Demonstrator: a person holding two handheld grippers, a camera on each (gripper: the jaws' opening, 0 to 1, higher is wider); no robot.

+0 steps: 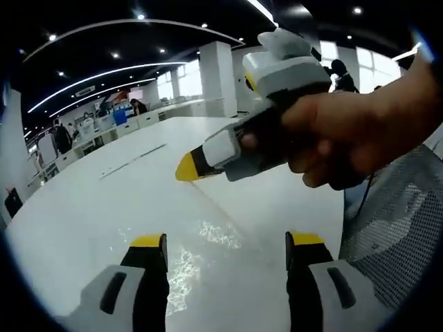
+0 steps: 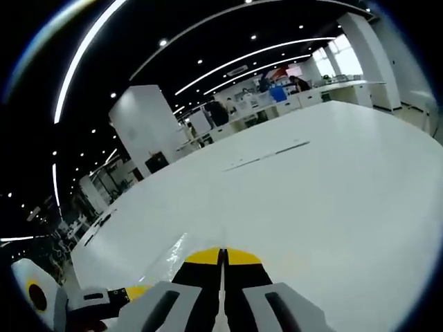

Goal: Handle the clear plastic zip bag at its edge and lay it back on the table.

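While the left gripper view looks along its own two jaws, the left hand-held gripper (image 1: 226, 250) stands wide open with nothing between the yellow tips. Down between and just past those jaws the clear plastic zip bag (image 1: 201, 252) lies crinkled and shiny on the white bench (image 1: 83, 207), and one faint edge of it seems to run up toward the other tool. That other tool is the right hand-held gripper (image 1: 188, 168), coming in from the right side with a person's hand (image 1: 346, 142) wrapped round its body; its yellow tip looks pinched together right where the bag's edge ends, though the film is too clear to say whether it's really gripped. A mesh chair back (image 1: 398, 221) sits at the right edge.

Over in the right gripper view, the right hand-held gripper (image 2: 222, 258) has its jaws pressed together, only a thin line between them. The bag (image 2: 169, 256) shows as a pale glossy sheet just left of the tips, low on the bench (image 2: 332, 180). The left hand-held gripper (image 2: 131, 292) pokes in at the bottom left corner.
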